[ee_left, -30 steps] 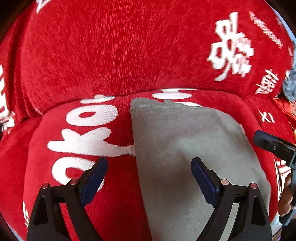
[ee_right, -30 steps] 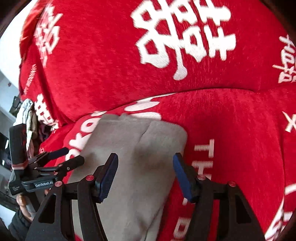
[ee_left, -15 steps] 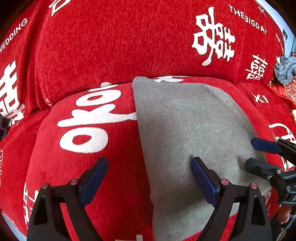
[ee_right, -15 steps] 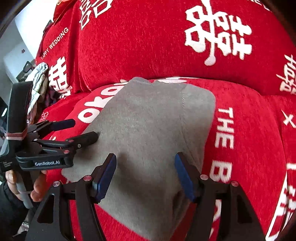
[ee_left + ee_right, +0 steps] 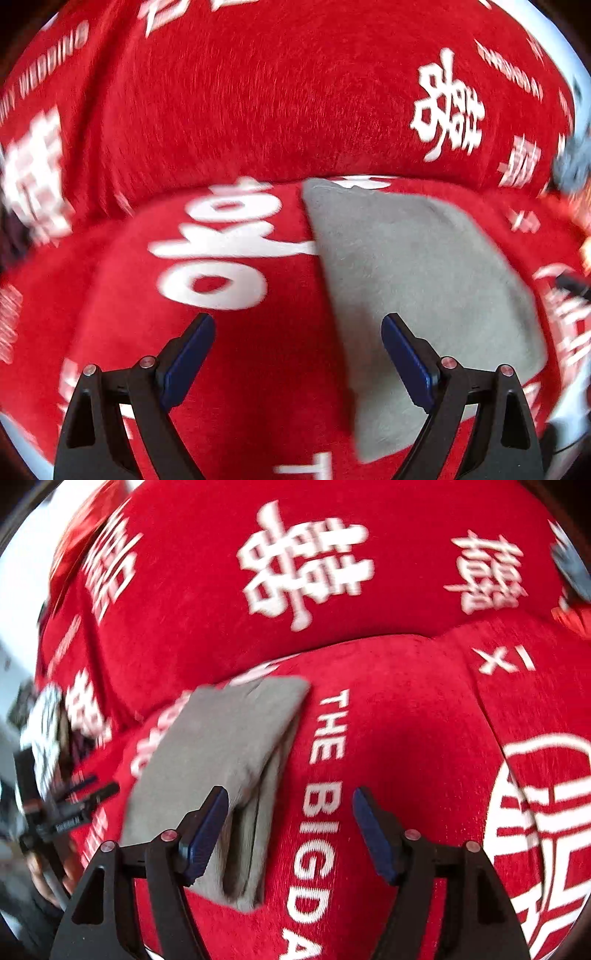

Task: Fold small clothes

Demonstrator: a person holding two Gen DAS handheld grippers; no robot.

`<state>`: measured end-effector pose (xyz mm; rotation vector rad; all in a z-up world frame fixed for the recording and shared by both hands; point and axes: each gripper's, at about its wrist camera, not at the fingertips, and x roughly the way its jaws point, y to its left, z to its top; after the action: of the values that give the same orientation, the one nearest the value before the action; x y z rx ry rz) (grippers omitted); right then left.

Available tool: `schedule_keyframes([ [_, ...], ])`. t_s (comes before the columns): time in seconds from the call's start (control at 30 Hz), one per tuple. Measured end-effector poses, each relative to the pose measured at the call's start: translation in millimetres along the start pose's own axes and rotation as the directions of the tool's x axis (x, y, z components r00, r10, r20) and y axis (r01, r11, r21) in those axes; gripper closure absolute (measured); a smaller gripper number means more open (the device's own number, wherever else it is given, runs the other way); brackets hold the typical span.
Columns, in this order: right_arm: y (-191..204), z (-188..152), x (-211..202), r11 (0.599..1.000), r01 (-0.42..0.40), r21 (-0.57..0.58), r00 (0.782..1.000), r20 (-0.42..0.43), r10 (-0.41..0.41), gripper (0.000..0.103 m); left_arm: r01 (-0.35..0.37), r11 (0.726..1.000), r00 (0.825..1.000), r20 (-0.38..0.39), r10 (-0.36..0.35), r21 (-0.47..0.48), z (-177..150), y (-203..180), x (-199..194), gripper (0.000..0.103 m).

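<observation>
Left wrist view: the left gripper (image 5: 298, 356), black with blue pads, is held wide open above the red plush sofa cover printed with white lettering (image 5: 236, 125), and nothing is gripped between its jaws. Under the left finger only red fabric is seen; the right finger (image 5: 406, 360) hangs over the folded grey fleece garment (image 5: 413, 266), which is laid flat on the seat cushion with its far edge just beside the backrest. At the far right edge a blurred bluish-grey cloth (image 5: 574, 162) is glimpsed.

In the right wrist view, the left gripper (image 5: 86, 790) is seen at the far left, apart from the garment. The folded grey garment (image 5: 221, 753) is stacked in layers left of the words "THE BIG DA". The right gripper (image 5: 290, 829) is seen with its jaws opening; only red cover lies between them, the left pad (image 5: 205, 834) over the garment's edge.
</observation>
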<state>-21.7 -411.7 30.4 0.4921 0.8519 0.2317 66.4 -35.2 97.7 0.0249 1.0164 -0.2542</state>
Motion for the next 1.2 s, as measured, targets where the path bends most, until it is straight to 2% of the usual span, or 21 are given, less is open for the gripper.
schedule_keyframes([
  [0.07, -2.0, 7.3, 6.4, 0.998, -0.035, 0.047, 0.999, -0.005, 0.035, 0.028, 0.141, 0.986, 0.985, -0.089, -0.148, -0.085, 9.8, 4.0, 19.5, 0.011],
  [0.1, 0.4, 9.5, 11.6, 0.997, -0.047, 0.053, 0.999, -0.013, 0.047, 0.027, 0.173, 0.979, 0.976, -0.113, -0.185, -0.108, 12.1, 1.5, 27.2, 0.011],
  [0.27, 20.9, 16.7, 63.4, 0.992, -0.111, 0.066, 0.985, -0.129, 0.118, 0.028, 0.248, 0.957, 0.934, -0.224, -0.277, -0.152, 19.4, -19.8, 67.6, 0.011],
  [0.4, 23.8, 15.6, 103.2, 0.992, -0.096, 0.087, 0.970, -0.216, 0.112, 0.027, 0.293, 0.935, 0.894, -0.288, -0.342, -0.201, 18.7, -26.3, 97.5, 0.011],
  [0.43, 21.5, 13.4, 112.9, 0.989, -0.103, 0.110, 0.966, -0.225, 0.126, 0.026, 0.294, 0.934, 0.897, -0.279, -0.343, -0.203, 18.6, -27.2, 98.5, 0.011],
  [0.5, 23.2, 13.4, 114.9, 0.984, -0.135, 0.118, 0.969, -0.190, 0.156, 0.026, 0.289, 0.942, 0.910, -0.257, -0.326, -0.170, 19.7, -34.8, 95.9, 0.017],
  [0.53, 28.8, 13.1, 119.1, 0.981, -0.159, 0.106, 0.961, -0.211, 0.179, 0.028, 0.279, 0.948, 0.917, -0.250, -0.310, -0.151, 19.8, -38.8, 94.1, 0.022],
  [0.57, 35.8, 12.3, 120.8, 0.982, -0.167, 0.085, 0.958, -0.222, 0.182, 0.031, 0.272, 0.953, 0.924, -0.240, -0.297, -0.130, 20.9, -41.0, 91.9, 0.029],
  [0.63, 55.1, 10.4, 121.4, 0.992, -0.126, -0.013, 0.967, -0.223, 0.120, 0.040, 0.254, 0.964, 0.940, -0.214, -0.265, -0.078, 21.8, -47.9, 83.9, 0.039],
  [0.7, 62.9, 11.0, 117.1, 0.991, -0.125, -0.042, 0.972, -0.204, 0.114, 0.059, 0.235, 0.971, 0.954, -0.184, -0.237, -0.033, 23.6, -51.2, 74.7, 0.045],
  [0.77, 67.8, 12.4, 107.6, 0.990, -0.131, -0.050, 0.978, -0.168, 0.121, 0.061, 0.218, 0.976, 0.963, -0.165, -0.215, 0.000, 24.0, -55.4, 67.2, 0.049],
  [0.93, 89.6, 7.0, 92.7, 0.986, -0.076, -0.148, 0.991, -0.124, 0.058, 0.063, 0.164, 0.983, 0.982, -0.108, -0.154, 0.086, 19.9, -67.9, 42.1, 0.051],
  [1.2, 118.9, -7.2, 63.0, 0.971, -0.074, -0.225, 0.995, -0.083, 0.057, 0.063, 0.163, 0.983, 0.986, -0.055, -0.159, 0.082, 5.8, -55.9, 2.7, 0.052],
])
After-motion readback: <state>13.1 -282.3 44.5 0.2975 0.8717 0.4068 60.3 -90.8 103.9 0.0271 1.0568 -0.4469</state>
